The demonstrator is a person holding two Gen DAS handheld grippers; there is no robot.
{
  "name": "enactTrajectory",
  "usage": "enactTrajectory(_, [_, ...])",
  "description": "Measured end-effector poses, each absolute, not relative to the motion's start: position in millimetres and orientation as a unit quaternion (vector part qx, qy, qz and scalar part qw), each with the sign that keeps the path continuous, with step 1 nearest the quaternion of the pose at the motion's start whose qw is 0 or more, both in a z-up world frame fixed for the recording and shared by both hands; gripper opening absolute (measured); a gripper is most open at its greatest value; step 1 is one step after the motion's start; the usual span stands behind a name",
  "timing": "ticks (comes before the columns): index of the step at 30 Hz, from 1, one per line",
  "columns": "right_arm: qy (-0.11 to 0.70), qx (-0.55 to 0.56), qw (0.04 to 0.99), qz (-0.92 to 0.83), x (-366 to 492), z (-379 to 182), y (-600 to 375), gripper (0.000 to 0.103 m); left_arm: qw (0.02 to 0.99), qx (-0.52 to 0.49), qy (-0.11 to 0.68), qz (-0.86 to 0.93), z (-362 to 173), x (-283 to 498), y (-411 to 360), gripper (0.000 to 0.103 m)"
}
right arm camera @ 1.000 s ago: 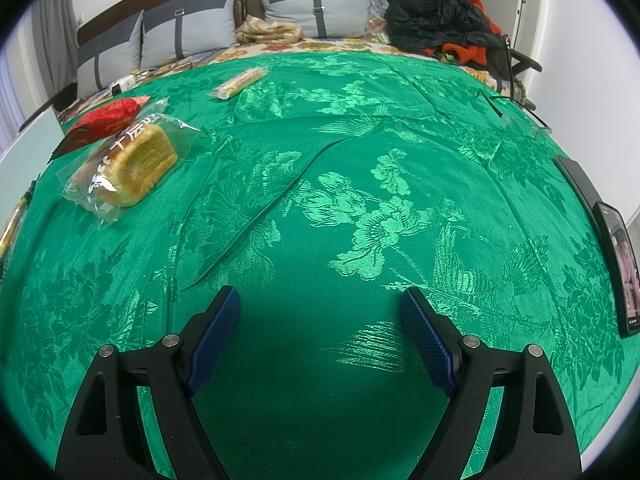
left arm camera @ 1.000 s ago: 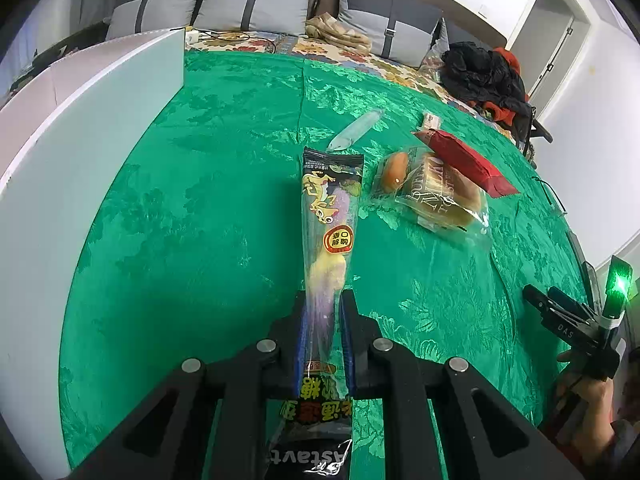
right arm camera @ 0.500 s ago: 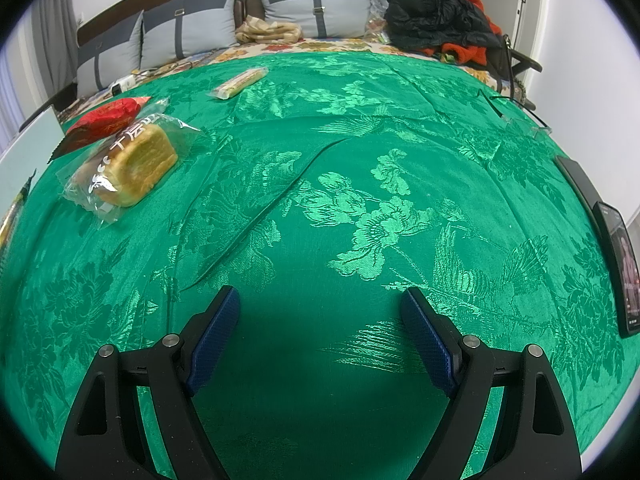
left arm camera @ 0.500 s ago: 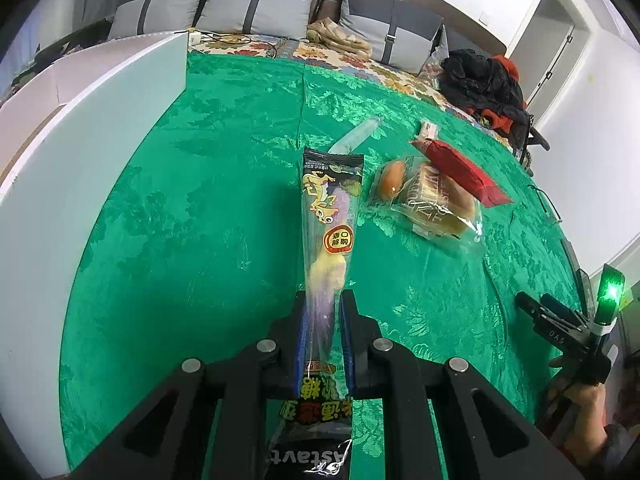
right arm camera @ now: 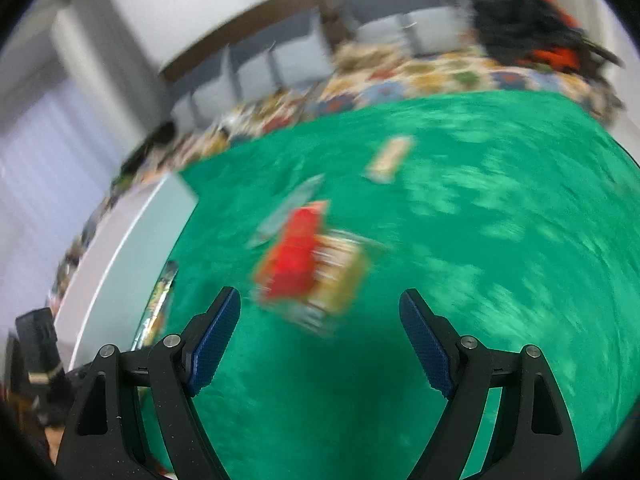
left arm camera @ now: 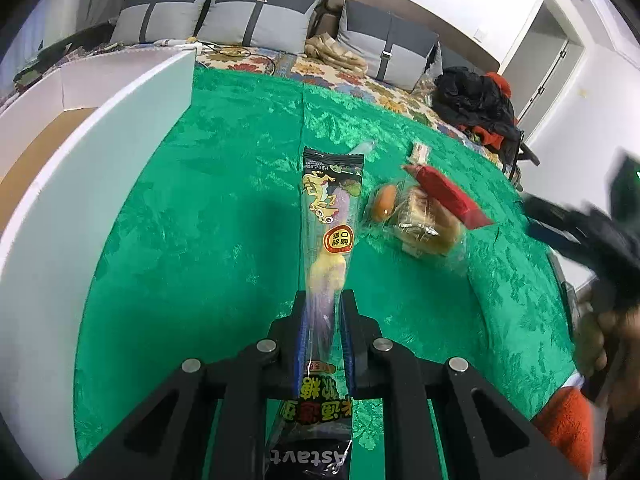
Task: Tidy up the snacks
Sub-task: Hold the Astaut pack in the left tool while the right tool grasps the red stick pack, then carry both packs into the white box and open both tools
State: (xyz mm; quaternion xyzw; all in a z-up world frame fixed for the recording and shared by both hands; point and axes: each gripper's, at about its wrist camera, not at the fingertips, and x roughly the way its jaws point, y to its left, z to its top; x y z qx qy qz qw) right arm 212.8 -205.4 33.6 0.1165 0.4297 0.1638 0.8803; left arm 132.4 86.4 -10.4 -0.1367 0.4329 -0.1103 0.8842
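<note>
My left gripper (left arm camera: 323,300) is shut on a long candy packet (left arm camera: 331,216) with a yellow gecko print, held a little above the green cloth and pointing away from me. Right of it lie a bagged bread loaf (left arm camera: 424,228), a small orange snack (left arm camera: 385,203) and a red packet (left arm camera: 448,192). My right gripper (right arm camera: 320,300) is open with nothing between its fingers, and hangs over the cloth facing the red packet (right arm camera: 296,256) and the bread (right arm camera: 340,280). That view is blurred. The same gripper shows blurred at the right edge of the left wrist view (left arm camera: 576,232).
A white open box (left arm camera: 92,128) stands along the left of the green cloth (left arm camera: 200,240). A clear wrapper (left arm camera: 362,148) and a small pale bar (left arm camera: 418,152) lie farther back. Pillows and a dark pile of clothes sit beyond. A person's hand (left arm camera: 596,340) is at the right.
The right gripper has risen and swung left, so the bread and red packet now lie straight ahead of it. The left gripper has lifted the candy packet slightly.
</note>
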Motion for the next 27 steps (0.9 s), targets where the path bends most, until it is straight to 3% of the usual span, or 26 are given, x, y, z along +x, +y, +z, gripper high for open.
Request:
enactTrajectory(6, [0.518, 0.001, 0.843, 0.146, 280, 12, -126, 0.081, 0.889, -0.153, 0.417, -0.107, 10, 125, 101, 0.014])
enactTrajectory(7, [0.531, -0.007, 0.836, 0.138, 284, 5, -121, 0.076, 0.890, -0.153, 0.415, -0.107, 13, 122, 103, 0.014])
enactTrajectory(10, [0.562, -0.007, 0.817, 0.128, 288, -10, -120, 0.029, 0.894, -0.149, 0.409, -0.106, 21, 117, 109, 0.014])
enactTrajectory(16, [0.554, 0.007, 0.821, 0.136, 276, -1, -129, 0.022, 0.893, -0.163, 0.408, -0.101, 22, 113, 117, 0.014])
enactTrajectory(27, [0.491, 0.109, 0.848, 0.169, 265, 65, -156, 0.021, 0.897, -0.212, 0.367, -0.126, 60, 99, 135, 0.014])
